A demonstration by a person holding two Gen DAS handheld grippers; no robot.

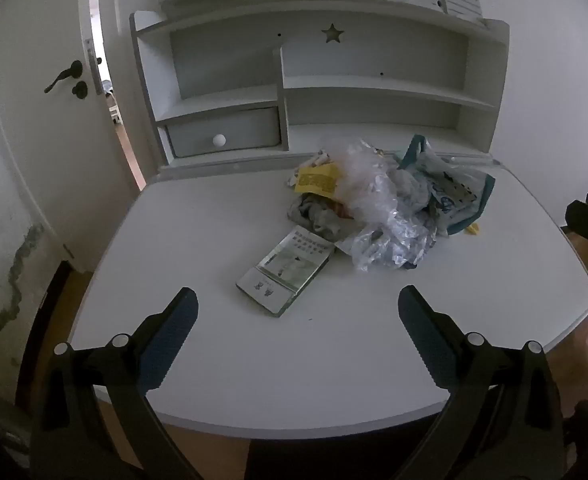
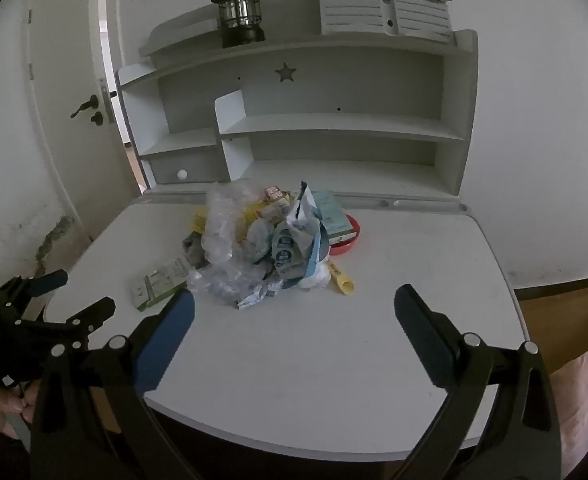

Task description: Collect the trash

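Note:
A heap of trash (image 1: 378,204) (image 2: 253,248) lies in the middle of the white desk (image 1: 253,360) (image 2: 414,280): clear crumpled plastic, a yellow wrapper (image 1: 318,179), a blue-and-white bag (image 2: 298,240), a small yellow tube (image 2: 342,278) and a red lid (image 2: 348,240). A flat small box (image 1: 283,276) (image 2: 157,282) lies at the heap's near left. My left gripper (image 1: 296,300) hovers open over the desk's near side, just short of the box. My right gripper (image 2: 294,300) is also open, in front of the heap, holding nothing. The left gripper shows at the left edge of the right wrist view (image 2: 57,292).
A white hutch with shelves (image 1: 374,88) (image 2: 334,128) and a small drawer (image 1: 221,132) stands at the desk's back. A dark lantern (image 2: 239,14) sits on top. A door (image 1: 33,100) stands ajar at left. Wooden floor shows around the desk.

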